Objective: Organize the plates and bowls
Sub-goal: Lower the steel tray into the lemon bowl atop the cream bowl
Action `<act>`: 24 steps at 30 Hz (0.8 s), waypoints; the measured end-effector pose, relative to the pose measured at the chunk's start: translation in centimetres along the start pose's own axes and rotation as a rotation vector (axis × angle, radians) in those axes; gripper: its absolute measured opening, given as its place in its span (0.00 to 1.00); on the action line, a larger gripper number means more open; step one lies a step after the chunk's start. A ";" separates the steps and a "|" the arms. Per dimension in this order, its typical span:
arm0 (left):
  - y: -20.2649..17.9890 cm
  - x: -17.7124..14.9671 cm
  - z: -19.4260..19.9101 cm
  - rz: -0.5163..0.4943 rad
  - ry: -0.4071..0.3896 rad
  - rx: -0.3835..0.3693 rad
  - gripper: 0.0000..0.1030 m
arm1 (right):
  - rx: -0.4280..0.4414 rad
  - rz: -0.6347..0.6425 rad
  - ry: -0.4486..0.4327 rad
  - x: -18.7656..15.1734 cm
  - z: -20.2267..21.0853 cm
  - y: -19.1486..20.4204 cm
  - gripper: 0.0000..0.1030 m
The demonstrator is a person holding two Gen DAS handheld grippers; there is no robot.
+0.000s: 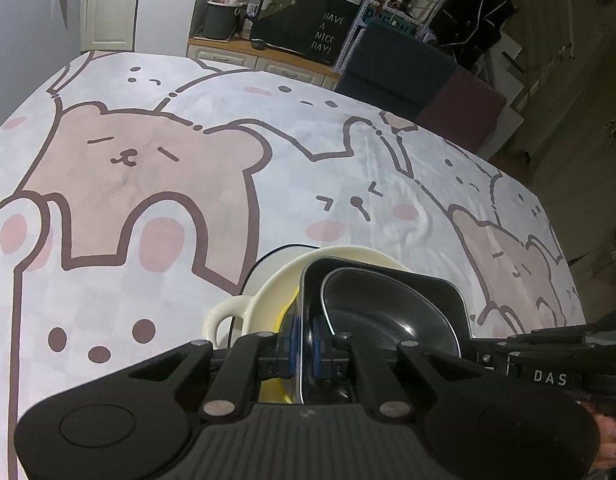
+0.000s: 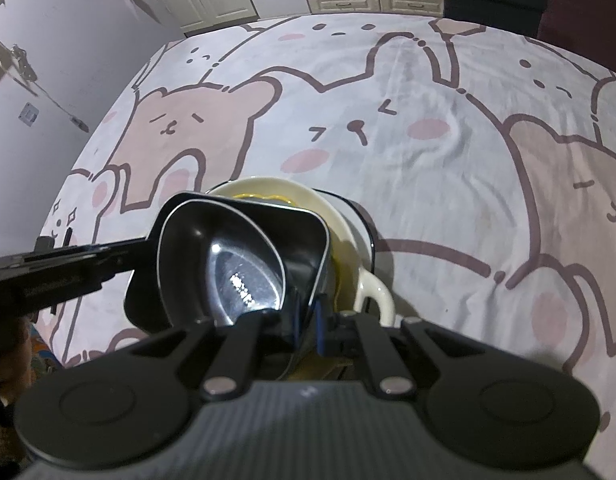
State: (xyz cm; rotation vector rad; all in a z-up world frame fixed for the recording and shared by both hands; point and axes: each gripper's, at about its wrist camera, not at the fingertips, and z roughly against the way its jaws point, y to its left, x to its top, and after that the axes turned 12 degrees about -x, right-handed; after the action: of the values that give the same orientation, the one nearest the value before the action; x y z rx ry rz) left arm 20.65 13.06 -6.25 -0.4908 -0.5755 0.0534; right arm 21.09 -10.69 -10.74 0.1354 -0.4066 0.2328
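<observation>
A black square dish [image 1: 387, 276] with a smaller black oval bowl [image 1: 387, 320] nested inside sits tilted in a cream two-handled bowl [image 1: 276, 292]. Something yellow [image 1: 284, 314] shows inside the cream bowl, and a white plate with a dark rim [image 1: 274, 258] lies under it. My left gripper [image 1: 304, 342] is shut on the black dish's left rim. My right gripper [image 2: 308, 320] is shut on the same dish [image 2: 296, 236] at its right rim, beside the oval bowl [image 2: 228, 260]. The cream bowl [image 2: 308, 196] lies beneath. The left gripper's body [image 2: 68, 264] reaches in from the left.
The table wears a cloth printed with cartoon bears [image 1: 148, 160]. A dark blue chair [image 1: 395, 68] stands at its far edge. Behind it is a wooden counter [image 1: 236, 46] with a pot and a black bag [image 1: 315, 28]. A grey wall [image 2: 68, 40] runs along the left.
</observation>
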 end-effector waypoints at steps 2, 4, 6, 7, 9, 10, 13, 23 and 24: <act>0.0 0.0 0.0 -0.001 -0.001 0.000 0.07 | -0.002 0.003 0.001 0.0 0.0 0.0 0.09; 0.0 0.0 0.0 0.000 0.000 0.000 0.07 | -0.002 0.004 0.003 0.1 -0.1 0.0 0.09; 0.0 0.0 0.0 -0.001 0.000 0.000 0.07 | -0.002 0.006 0.004 0.1 -0.1 0.0 0.09; 0.0 0.0 0.0 0.001 0.000 0.000 0.07 | -0.002 0.007 0.003 0.1 -0.1 -0.1 0.09; 0.0 0.0 0.0 -0.001 0.001 0.000 0.07 | -0.001 0.009 0.003 0.1 -0.2 -0.1 0.09; 0.0 0.1 0.0 -0.001 0.002 0.000 0.07 | 0.000 0.009 0.004 0.1 -0.2 -0.1 0.09; -0.1 0.1 -0.1 -0.003 0.005 0.000 0.07 | 0.001 0.013 0.004 0.1 -0.3 0.0 0.09; -0.2 0.0 0.3 -0.020 0.024 0.005 0.07 | 0.008 0.026 0.003 0.0 0.0 -0.1 0.13; -0.3 0.0 0.4 -0.023 0.024 0.006 0.07 | 0.006 0.027 0.000 0.0 0.1 -0.1 0.13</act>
State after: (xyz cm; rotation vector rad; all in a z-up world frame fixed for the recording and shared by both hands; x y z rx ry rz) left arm 20.40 12.96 -5.86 -0.4783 -0.5574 0.0274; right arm 21.05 -10.83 -10.70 0.1359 -0.4078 0.2609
